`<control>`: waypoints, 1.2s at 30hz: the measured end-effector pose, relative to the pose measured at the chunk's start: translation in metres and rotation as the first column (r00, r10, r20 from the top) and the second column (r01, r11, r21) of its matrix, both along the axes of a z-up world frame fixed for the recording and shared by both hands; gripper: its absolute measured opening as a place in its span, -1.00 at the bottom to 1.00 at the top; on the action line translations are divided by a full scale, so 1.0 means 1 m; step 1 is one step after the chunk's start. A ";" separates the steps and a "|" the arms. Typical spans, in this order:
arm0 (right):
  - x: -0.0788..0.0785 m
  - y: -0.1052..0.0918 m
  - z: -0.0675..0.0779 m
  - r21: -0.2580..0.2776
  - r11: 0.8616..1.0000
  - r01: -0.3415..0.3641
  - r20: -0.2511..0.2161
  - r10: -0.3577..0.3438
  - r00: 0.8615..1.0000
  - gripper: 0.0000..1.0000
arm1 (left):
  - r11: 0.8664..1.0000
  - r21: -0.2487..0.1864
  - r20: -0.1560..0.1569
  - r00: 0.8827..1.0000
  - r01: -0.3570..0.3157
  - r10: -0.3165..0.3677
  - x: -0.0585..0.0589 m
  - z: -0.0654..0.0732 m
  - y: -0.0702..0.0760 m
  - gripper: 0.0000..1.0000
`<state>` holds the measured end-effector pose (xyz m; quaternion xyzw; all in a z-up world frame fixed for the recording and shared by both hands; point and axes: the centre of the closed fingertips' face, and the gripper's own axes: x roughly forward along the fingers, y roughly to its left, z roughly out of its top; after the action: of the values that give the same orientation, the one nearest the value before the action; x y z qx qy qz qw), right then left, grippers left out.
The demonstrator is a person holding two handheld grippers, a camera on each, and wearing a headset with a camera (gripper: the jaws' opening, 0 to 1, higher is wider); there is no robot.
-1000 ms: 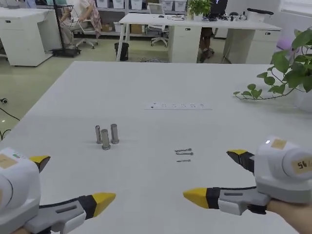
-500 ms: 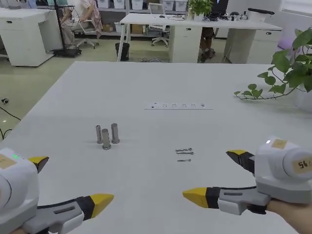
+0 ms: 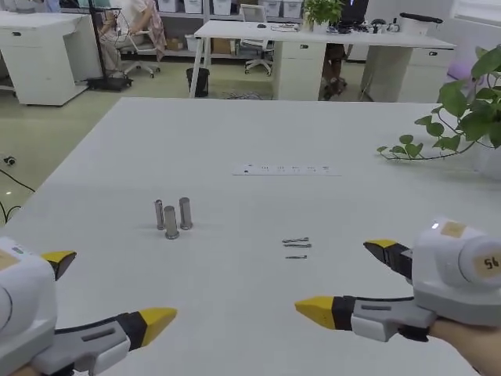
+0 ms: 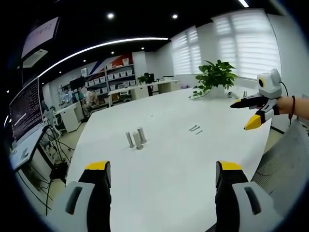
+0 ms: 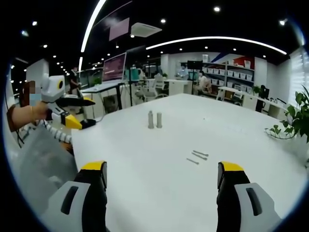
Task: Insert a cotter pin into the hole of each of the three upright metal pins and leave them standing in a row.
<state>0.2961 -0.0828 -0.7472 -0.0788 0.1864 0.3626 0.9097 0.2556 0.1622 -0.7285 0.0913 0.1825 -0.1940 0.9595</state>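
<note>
Bright, even light is falling across the white table (image 3: 258, 133) in the head view, and the 3 metal pins (image 3: 172, 217) are casting only faint, soft shadows. Ceiling spotlights (image 5: 216, 8) and a long strip light (image 4: 101, 46) are glowing in the gripper views, while daylight is washing out the window blinds (image 4: 246, 38). Fisheye distortion is curving both gripper views toward their edges, where detail is softening.

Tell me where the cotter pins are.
In the head view the three cotter pins lie on the table, right of the upright metal pins and ahead of the right gripper.
</note>
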 end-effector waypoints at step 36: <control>0.002 0.013 0.000 0.063 0.997 -0.036 -0.022 0.037 0.999 0.76 | 0.998 -0.019 0.043 0.997 -0.065 0.066 0.097 -0.010 0.040 -0.03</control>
<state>0.2977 -0.0697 -0.7472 -0.0493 0.1838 0.3857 0.9028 0.3523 0.2023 -0.7386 0.0812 0.1627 -0.1618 0.9699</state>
